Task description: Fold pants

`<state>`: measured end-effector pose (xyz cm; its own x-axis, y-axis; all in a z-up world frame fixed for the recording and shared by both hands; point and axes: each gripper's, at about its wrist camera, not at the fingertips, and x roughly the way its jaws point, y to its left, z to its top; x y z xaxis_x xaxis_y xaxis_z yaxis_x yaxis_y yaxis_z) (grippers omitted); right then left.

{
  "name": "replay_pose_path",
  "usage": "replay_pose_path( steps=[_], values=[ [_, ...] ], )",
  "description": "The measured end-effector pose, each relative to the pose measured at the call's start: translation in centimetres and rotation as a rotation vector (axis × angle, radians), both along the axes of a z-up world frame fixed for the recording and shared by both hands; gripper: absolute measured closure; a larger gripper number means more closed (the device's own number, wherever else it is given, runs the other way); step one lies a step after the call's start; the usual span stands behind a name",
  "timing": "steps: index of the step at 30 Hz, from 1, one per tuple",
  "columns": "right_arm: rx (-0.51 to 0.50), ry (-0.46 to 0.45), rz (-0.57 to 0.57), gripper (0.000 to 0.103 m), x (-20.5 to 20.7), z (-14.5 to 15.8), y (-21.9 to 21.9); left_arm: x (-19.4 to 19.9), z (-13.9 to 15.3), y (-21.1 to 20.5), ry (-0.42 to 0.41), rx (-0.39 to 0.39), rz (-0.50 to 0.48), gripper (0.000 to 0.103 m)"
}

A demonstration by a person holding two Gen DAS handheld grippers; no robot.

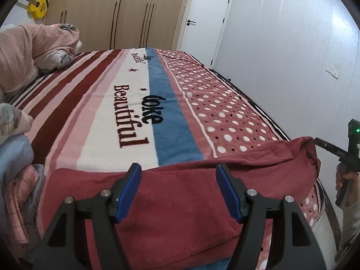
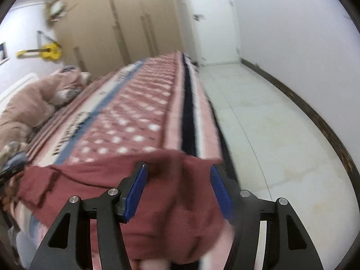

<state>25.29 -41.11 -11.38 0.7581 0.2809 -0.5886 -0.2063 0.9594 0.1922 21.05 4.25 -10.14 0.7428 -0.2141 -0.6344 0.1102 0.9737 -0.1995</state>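
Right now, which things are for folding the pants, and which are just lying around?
For the job:
- red pants, spread on the bed's near end
- left gripper, jaws open
- right gripper, jaws open

Just lying about:
- striped blanket
- pink quilt
- yellow guitar on the wall
- clothes pile

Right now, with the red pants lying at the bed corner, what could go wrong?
1. The red pants hang over the edge of the bed, so they might slide to the floor.
2. The left gripper and right gripper both look open over the cloth; closing could catch the blanket too.
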Motion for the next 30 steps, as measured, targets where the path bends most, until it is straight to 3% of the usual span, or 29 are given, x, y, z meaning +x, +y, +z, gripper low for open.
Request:
replay_pose_path(
  steps=[2, 3, 8, 11, 20, 23, 28, 29, 30],
  values=[
    [0.011, -0.014, 0.069, 0.051, -0.2, 0.5, 1.6, 0.2, -0.1, -0.1, -0.002, -0.010, -0.011, 0.038],
    [0.013, -0.006, 0.109, 0.059, -0.1, 0.5, 2.5, 0.2, -0.1, -0.2, -0.003, -0.014, -0.015, 0.038],
    [-0.058, 0.216, 0.268, 0.079, 2.7, -3.5, 6.8, 0.4, -0.4, -0.2, -0.003, -0.019, -0.044, 0.038],
    [-0.111, 0.235, 0.229, 0.086, 4.3, -4.7, 7.4, 0.6, -0.8, 0.2, 0.004, -0.004, -0.042, 0.038],
    [-0.133, 0.188, 0.042, 0.087, 8.3, -4.9, 5.4, 1.5, -3.0, 1.8, 0.045, -0.028, -0.019, 0.038],
    [-0.130, 0.172, 0.013, 0.085, 7.8, -4.6, 4.4, 1.3, -3.1, 1.7, 0.048, -0.034, -0.016, 0.038],
    [-0.031, 0.117, -0.002, 0.068, 4.1, -2.2, 2.5, 0.2, -1.7, 1.2, 0.018, -0.030, -0.026, 0.038],
    [-0.018, 0.113, -0.013, 0.064, 3.2, -1.8, 2.1, -0.1, -1.3, 1.2, 0.009, -0.029, -0.028, 0.038],
    [-0.007, 0.104, -0.044, 0.050, 1.8, -1.4, 1.1, -0.3, -1.1, 1.1, 0.006, -0.030, -0.029, 0.038]
  ],
)
